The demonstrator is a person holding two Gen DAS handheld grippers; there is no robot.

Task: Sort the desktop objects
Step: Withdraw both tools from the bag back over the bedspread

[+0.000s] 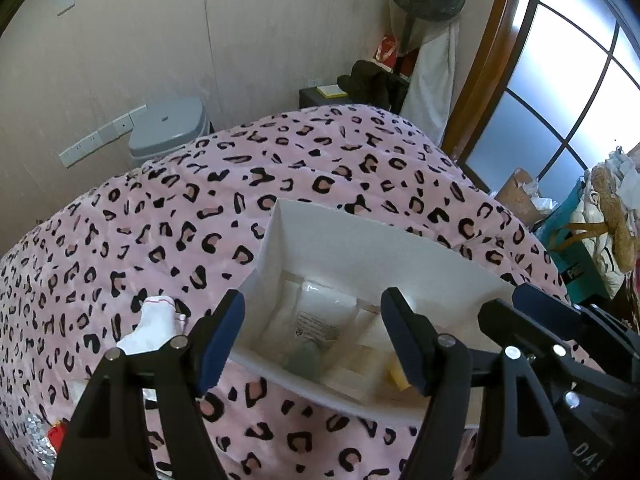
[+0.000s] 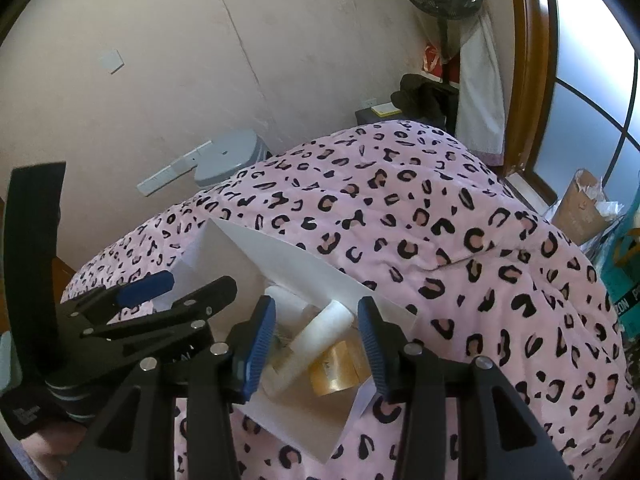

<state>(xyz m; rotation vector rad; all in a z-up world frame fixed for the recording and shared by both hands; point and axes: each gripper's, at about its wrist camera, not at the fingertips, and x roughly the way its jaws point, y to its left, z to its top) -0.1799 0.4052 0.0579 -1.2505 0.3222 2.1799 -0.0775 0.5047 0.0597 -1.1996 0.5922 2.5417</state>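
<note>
In the left wrist view, a white sock (image 1: 154,322) lies on the pink spotted blanket (image 1: 280,168) at the lower left, just left of the left tongs' near finger. At the bottom left corner sits something red and silvery, too cropped to name. The left tongs (image 1: 312,340) stand spread over the white box (image 1: 360,240) in the lower middle of the frame, with nothing between the pads. Below the gap, inside the box, lie a clear packet with printed text (image 1: 316,326) and a small grey-green thing (image 1: 304,354); a yellow item (image 1: 398,376) shows just inside the right finger. At the lower right edge the right tongs (image 1: 528,304) reach over the box's right wall.

In the right wrist view, the left tongs (image 2: 176,284) enter from the lower left over the box's left end. The right tongs (image 2: 316,344), lower middle, are parted and pinch nothing. Between and beneath the fingers, in the box (image 2: 304,264), a white tube (image 2: 320,332) lies tilted, and a yellow packet (image 2: 340,372) rests beside it, toward the right finger. Neither touches the pads. The blanket fills the right of the frame.
</note>
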